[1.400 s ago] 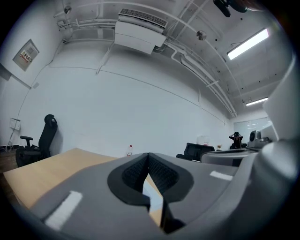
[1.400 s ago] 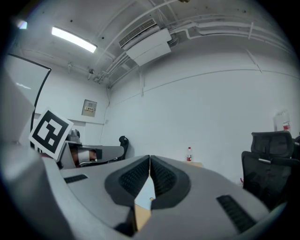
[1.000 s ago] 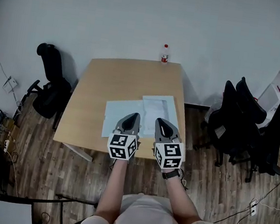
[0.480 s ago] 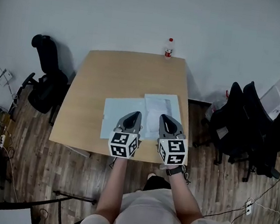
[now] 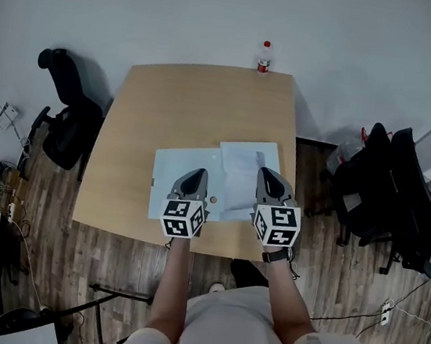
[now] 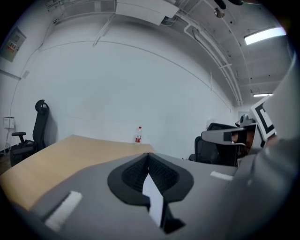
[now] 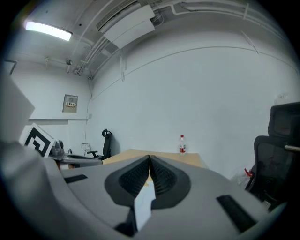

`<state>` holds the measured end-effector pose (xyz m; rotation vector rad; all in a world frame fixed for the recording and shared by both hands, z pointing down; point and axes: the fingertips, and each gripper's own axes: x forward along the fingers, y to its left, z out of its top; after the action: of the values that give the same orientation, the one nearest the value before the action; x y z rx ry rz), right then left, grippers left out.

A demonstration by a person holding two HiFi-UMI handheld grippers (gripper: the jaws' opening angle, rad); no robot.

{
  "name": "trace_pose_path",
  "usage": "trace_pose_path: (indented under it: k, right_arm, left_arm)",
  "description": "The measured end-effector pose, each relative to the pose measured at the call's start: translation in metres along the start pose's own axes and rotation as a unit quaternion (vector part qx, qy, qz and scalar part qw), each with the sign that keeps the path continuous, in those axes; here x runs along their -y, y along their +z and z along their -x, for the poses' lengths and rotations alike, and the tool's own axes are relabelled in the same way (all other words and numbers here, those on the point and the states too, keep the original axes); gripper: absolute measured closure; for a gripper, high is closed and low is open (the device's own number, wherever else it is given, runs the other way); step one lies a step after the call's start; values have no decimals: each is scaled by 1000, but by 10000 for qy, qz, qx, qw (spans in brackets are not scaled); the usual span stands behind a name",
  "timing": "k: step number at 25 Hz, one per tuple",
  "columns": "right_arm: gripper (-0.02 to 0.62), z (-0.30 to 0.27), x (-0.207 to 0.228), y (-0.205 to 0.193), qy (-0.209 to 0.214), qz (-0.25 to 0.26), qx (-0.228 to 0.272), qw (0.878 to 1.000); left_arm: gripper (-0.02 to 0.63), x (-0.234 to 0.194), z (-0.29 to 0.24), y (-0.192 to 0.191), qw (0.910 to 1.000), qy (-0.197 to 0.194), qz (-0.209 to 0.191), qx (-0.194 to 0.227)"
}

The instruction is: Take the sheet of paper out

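Fingers pressed together on both grippers, pad against pad, with no object clamped in either pair; only a pale sliver shows through the slot behind the pads. The left gripper (image 5: pixel 198 174) hangs over the near edge of the surface (image 5: pixel 169 106), its nose above a pale blue sheet (image 5: pixel 167 188). The right gripper (image 5: pixel 266 172) is alongside and apart from it. Its nose is over the sheet of paper (image 5: pixel 243 157), the white one lying flat on the near right part of the surface, with its left side overlapping the blue sheet. From the head view I can't tell whether either tip touches what lies under it.

Both grippers point across the bare wood toward the far edge. There a small bottle with a red cap (image 5: pixel 264 57) stands upright close to the wall, well apart from the sheets. Off to the left is one black office chair (image 5: pixel 68 124), near the surface's side. On the right a cluster of black chairs (image 5: pixel 390 194) crowds in beside the near right corner. Everything stands on the wooden floor (image 5: pixel 55 256).
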<state>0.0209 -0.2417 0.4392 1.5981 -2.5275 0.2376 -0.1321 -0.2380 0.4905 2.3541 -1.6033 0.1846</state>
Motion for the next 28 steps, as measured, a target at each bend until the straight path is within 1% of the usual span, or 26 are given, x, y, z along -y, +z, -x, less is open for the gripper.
trace_pose_path:
  k: [3, 7, 12, 17, 23, 26, 28]
  right_arm:
    - [583, -15, 7, -20, 75, -84, -231, 9997]
    - [583, -30, 8, -50, 319, -71, -629, 9975]
    - [583, -50, 6, -80, 661, -94, -1033, 9924]
    - [583, -70, -1, -98, 886, -62, -1290, 9877]
    - [581, -88, -1, -115, 1038, -108, -1509, 9830]
    - [583, -98, 2, -120, 1053, -155, -1571, 9818]
    - [583, -103, 5, -123, 1062, -179, -1602, 9812]
  left_arm:
    - [595, -4, -20, -26, 9993, 26, -69, -362]
    - [592, -6, -41, -58, 9974, -30, 116, -708]
    - [586, -7, -61, -86, 9945, -48, 357, -980]
    - [581, -14, -78, -108, 9909, -97, 581, -1208]
    - [572, -15, -102, -132, 9858, -186, 701, -1515]
    - [552, -18, -112, -143, 9815, -189, 878, -1693]
    - [536, -18, -118, -150, 9793, -209, 909, -1795]
